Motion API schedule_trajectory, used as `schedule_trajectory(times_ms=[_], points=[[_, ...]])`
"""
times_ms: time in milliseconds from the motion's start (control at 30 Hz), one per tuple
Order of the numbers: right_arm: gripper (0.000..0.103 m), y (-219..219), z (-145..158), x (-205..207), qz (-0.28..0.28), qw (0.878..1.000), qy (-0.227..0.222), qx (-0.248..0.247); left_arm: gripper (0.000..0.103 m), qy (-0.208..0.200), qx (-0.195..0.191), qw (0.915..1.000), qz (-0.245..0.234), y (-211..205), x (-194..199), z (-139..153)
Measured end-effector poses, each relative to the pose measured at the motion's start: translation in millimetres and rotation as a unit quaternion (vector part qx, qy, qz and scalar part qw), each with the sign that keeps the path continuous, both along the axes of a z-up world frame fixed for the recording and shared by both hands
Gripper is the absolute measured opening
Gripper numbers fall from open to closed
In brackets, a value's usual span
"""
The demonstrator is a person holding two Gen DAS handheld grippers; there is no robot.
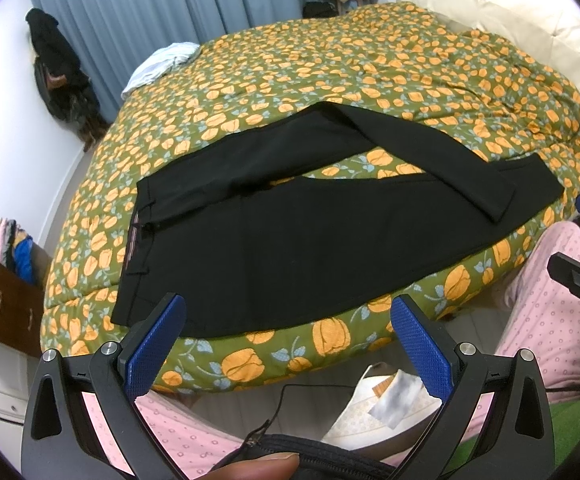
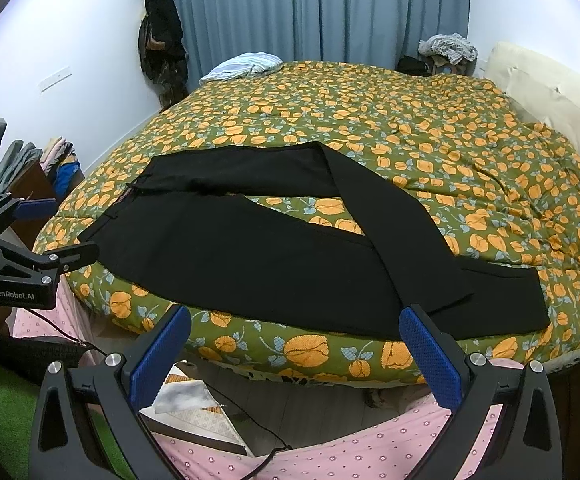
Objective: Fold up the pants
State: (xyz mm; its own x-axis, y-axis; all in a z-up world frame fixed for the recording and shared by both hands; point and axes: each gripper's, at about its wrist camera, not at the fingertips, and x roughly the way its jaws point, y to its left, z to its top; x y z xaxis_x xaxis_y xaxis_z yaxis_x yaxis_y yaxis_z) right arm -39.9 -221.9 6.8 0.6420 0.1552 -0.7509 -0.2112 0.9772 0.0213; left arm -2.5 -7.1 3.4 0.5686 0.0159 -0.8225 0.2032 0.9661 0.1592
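Observation:
Black pants (image 1: 274,248) lie spread on the floral bedspread (image 1: 329,64), waistband to the left, legs to the right. The far leg is bent and crosses over the near leg. In the right wrist view the pants (image 2: 250,256) lie the same way near the bed's front edge. My left gripper (image 1: 288,312) is open and empty, held just off the bed's front edge by the waist end. My right gripper (image 2: 294,322) is open and empty, off the front edge by the leg ends. The left gripper also shows in the right wrist view (image 2: 58,228).
A cream headboard (image 1: 509,28) stands at the right. A light cloth (image 1: 162,64) lies at the bed's far left corner. Grey curtains (image 2: 321,8) hang behind. A wooden dresser (image 1: 6,304) with clothes stands left. My pink-trousered legs (image 1: 545,280) are below.

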Motion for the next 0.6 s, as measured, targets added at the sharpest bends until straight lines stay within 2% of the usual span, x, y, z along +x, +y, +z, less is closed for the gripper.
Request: schedule_trajectory(times_ms=[600], points=[[0.103,1.6,-3.3,3.0,0.004,1.0,0.009,-0.002,0.102,0.002,-0.001,1.0,0.0,0.8,-1.5,-3.1]])
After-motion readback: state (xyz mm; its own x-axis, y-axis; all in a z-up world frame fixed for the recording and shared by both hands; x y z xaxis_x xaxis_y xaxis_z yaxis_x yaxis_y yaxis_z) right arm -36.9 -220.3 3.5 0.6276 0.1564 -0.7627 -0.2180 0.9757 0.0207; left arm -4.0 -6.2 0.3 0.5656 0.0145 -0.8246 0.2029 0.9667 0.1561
